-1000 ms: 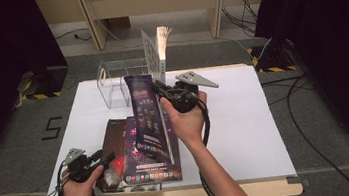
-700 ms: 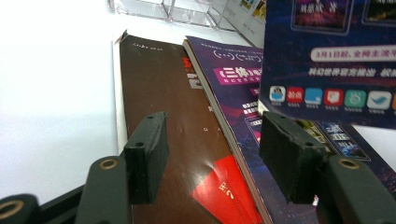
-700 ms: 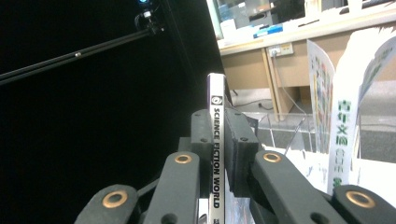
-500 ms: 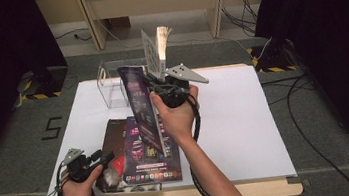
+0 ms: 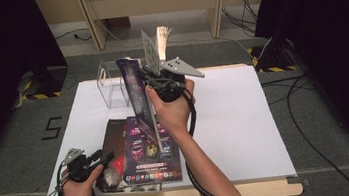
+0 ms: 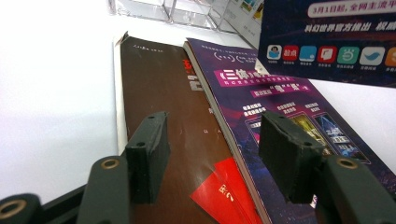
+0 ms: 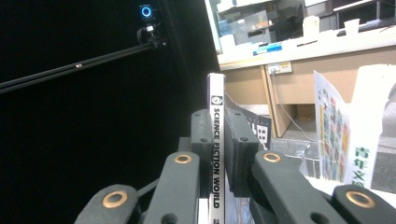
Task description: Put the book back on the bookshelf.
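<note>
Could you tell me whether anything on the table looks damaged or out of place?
The brown book has a bent, dog-eared far corner, seen in the left gripper view. Otherwise nothing stands out: the right gripper holds one magazine upright by its spine.

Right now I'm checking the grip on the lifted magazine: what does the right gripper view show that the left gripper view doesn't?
Right gripper view: the jaws pressed on both sides of the lifted magazine's spine, which reads SCIENCE FICTION WORLD, with a desk behind.

Left gripper view: the left gripper with its jaws apart above a brown magazine and a purple magazine that lie flat on the white table.

Both: the lifted magazine, seen from the left as a raised cover with app icons, and the clear rack.
</note>
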